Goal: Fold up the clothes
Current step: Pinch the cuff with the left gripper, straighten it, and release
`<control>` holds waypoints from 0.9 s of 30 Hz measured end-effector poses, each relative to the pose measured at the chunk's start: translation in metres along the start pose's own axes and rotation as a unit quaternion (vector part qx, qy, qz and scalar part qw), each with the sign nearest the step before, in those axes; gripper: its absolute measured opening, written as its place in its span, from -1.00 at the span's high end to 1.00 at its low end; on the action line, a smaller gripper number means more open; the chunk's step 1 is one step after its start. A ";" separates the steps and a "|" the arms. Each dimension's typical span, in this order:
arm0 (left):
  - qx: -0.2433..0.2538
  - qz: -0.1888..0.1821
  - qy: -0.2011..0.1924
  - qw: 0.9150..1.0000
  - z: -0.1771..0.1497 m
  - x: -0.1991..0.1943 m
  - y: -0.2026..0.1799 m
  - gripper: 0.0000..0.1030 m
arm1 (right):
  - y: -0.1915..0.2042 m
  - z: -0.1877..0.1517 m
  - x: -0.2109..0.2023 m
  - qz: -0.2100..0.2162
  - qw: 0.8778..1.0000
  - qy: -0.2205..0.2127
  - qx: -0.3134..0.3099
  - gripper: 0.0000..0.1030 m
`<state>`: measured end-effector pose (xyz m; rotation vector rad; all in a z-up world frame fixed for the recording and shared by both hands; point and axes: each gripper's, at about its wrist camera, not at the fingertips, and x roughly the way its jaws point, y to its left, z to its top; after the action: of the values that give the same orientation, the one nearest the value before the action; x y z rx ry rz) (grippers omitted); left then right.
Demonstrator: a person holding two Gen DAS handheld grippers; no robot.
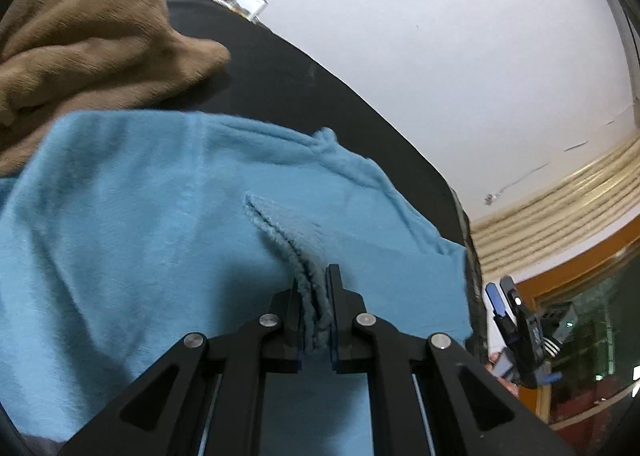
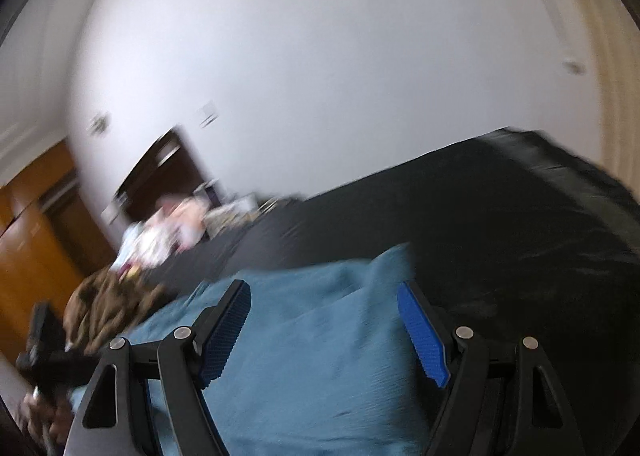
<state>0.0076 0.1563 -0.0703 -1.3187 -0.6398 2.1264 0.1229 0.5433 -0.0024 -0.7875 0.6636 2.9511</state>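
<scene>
Pinching a doubled edge of the blue garment (image 1: 160, 216), the left tongs (image 1: 316, 304) are clenched on the cloth, the fleecy hem rising in a ridge between their black fingers (image 1: 344, 296); the garment itself lies spread over a dark surface (image 1: 288, 68), whether a bed or a desk cannot be told, so it is called the dark surface; its far edge curves against a white wall (image 1: 420, 36), with a bare dark strip between the blue cloth and that edge; to the left a brown fleece cloth (image 1: 80, 48) lies heaped, its near fold just beside the blue garment's upper border; the garment's right edge reaches close to the surface's rim, past which the right tongs (image 1: 502, 296) appear off the side, blue pads showing; in the right wrist view the right tongs (image 2: 324, 332) are released, spread wide with nothing between the blue pads (image 2: 420, 332), above the blue garment (image 2: 312, 368); open dark surface (image 2: 500, 224) stretches to the right of the cloth; that view is blurred throughout, so the pale clutter at the far end cannot be made out; the left tongs (image 2: 44, 360) show only as a dark smear at the lower left; the garment's near part is cut off by the frame in both views.
</scene>
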 end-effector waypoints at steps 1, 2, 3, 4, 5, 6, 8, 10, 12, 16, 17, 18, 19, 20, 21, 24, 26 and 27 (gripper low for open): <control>0.001 0.001 -0.004 1.000 -0.001 -0.003 0.002 0.82 | 0.005 -0.002 0.008 0.017 1.000 0.022 -0.013 -0.51; 0.003 0.002 -0.007 1.000 -0.002 -0.005 0.003 0.82 | 0.010 -0.005 0.016 0.027 0.998 0.044 -0.024 -0.51; 0.005 0.003 -0.008 1.000 -0.003 -0.007 0.004 0.82 | 0.013 -0.009 0.025 0.031 0.997 0.066 -0.032 -0.51; 0.010 0.006 -0.005 1.000 -0.004 -0.006 0.004 0.82 | 0.016 -0.013 0.033 0.028 0.995 0.088 -0.042 -0.51; 0.015 0.011 -0.003 1.000 -0.006 -0.005 0.004 0.82 | 0.018 -0.017 0.041 0.013 0.993 0.107 -0.052 -0.51; 0.019 0.015 0.000 1.000 -0.007 -0.003 0.004 0.82 | 0.019 -0.022 0.049 -0.008 0.990 0.125 -0.060 -0.51; 0.023 0.019 0.005 1.000 -0.009 0.001 0.003 0.82 | 0.016 -0.028 0.061 -0.043 0.985 0.152 -0.070 -0.51; 0.024 0.026 0.017 0.999 -0.012 0.006 0.005 0.82 | 0.015 -0.029 0.060 -0.081 0.983 0.144 -0.083 -0.51; 0.024 0.033 0.030 0.999 -0.014 0.013 0.007 0.81 | 0.011 -0.030 0.059 -0.113 0.980 0.138 -0.086 -0.51; 0.035 0.051 0.030 0.998 -0.016 0.020 0.008 0.74 | 0.003 -0.029 0.059 -0.126 0.979 0.137 -0.077 -0.51; 0.043 0.058 0.026 0.997 -0.016 0.020 0.006 0.74 | 0.004 -0.029 0.060 -0.130 0.979 0.137 -0.079 -0.51; 0.051 0.067 0.023 0.996 -0.016 0.020 0.004 0.72 | 0.005 -0.028 0.061 -0.135 0.977 0.139 -0.084 -0.51; 0.063 0.078 0.018 0.995 -0.017 0.019 0.000 0.71 | 0.006 -0.027 0.063 -0.139 0.976 0.141 -0.089 -0.51; 0.074 0.090 0.013 0.993 -0.017 0.018 -0.003 0.69 | 0.009 -0.027 0.065 -0.144 0.974 0.144 -0.096 -0.51; 0.086 0.106 0.005 0.991 -0.018 0.017 -0.006 0.65 | 0.012 -0.028 0.067 -0.150 0.972 0.148 -0.107 -0.52; 0.115 0.156 -0.021 0.981 -0.019 0.010 -0.013 0.59 | 0.018 -0.031 0.074 -0.156 0.966 0.159 -0.130 -0.66; 0.127 0.190 -0.039 0.973 -0.019 0.003 -0.016 0.59 | 0.023 -0.035 0.078 -0.159 0.961 0.169 -0.149 -0.83; 0.128 0.196 -0.045 0.971 -0.018 0.000 -0.016 0.58 | 0.025 -0.038 0.079 -0.161 0.958 0.174 -0.159 -0.87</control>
<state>0.0277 0.1698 -0.0671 -1.2896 -0.1315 2.4942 0.0685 0.4976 -0.0599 -1.3167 0.0421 2.6680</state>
